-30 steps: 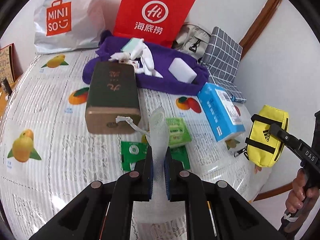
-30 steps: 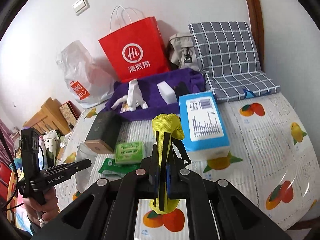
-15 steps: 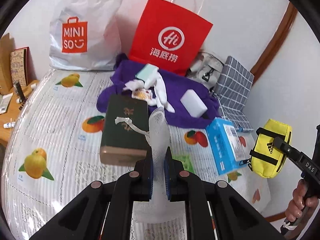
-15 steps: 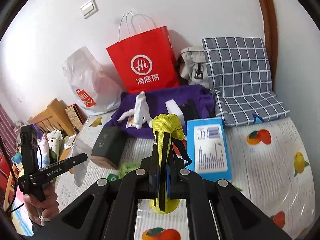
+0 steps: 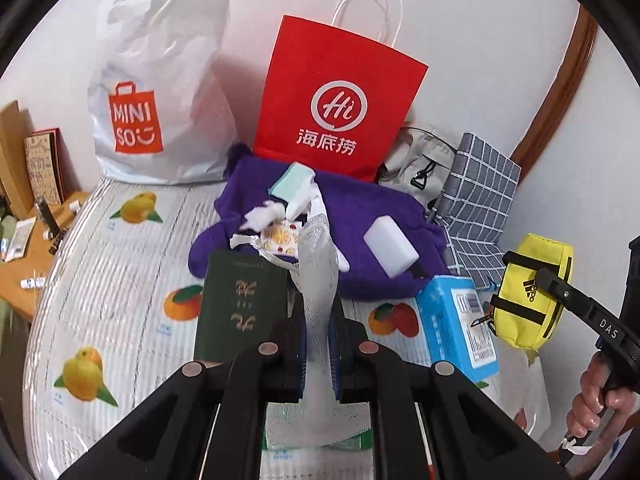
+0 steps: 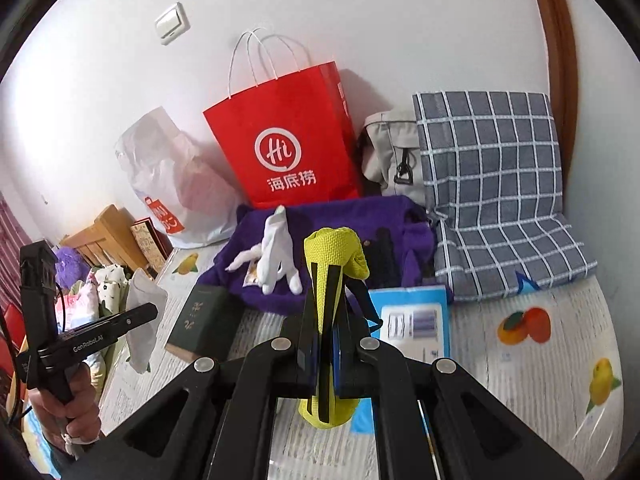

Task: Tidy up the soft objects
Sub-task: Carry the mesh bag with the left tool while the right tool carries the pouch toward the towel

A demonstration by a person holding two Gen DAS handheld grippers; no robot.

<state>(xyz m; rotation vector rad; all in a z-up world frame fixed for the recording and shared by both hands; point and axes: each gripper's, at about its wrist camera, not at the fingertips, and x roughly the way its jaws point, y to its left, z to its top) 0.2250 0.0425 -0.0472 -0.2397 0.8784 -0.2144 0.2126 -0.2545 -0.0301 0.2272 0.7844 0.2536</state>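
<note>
With the left gripper (image 5: 319, 354) clamped on a limp white mesh pouch (image 5: 318, 280) and the right gripper (image 6: 326, 354) clamped on a small yellow fabric pouch with black straps (image 6: 328, 280), both held above the fruit-print bed (image 5: 100, 280), neither is stowed, and the purple plush blanket (image 5: 360, 216) with its white gloves (image 6: 276, 256) awaits sorting.

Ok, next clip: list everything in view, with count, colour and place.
face mask: 1, white, clamped in left tongs
pouch: 1, yellow with black straps, clamped in right tongs
paper bag: 1, red, against the wall
plastic bag: 1, white with orange logo, left of the paper bag
fleece cloth: 1, purple, below the paper bag
sponge block: 1, white, on the cloth
box: 1, dark green, in front of the cloth
tissue pack: 1, blue, right of the box
checked cushion: 1, grey, far right
left tongs: shut
right tongs: shut
</note>
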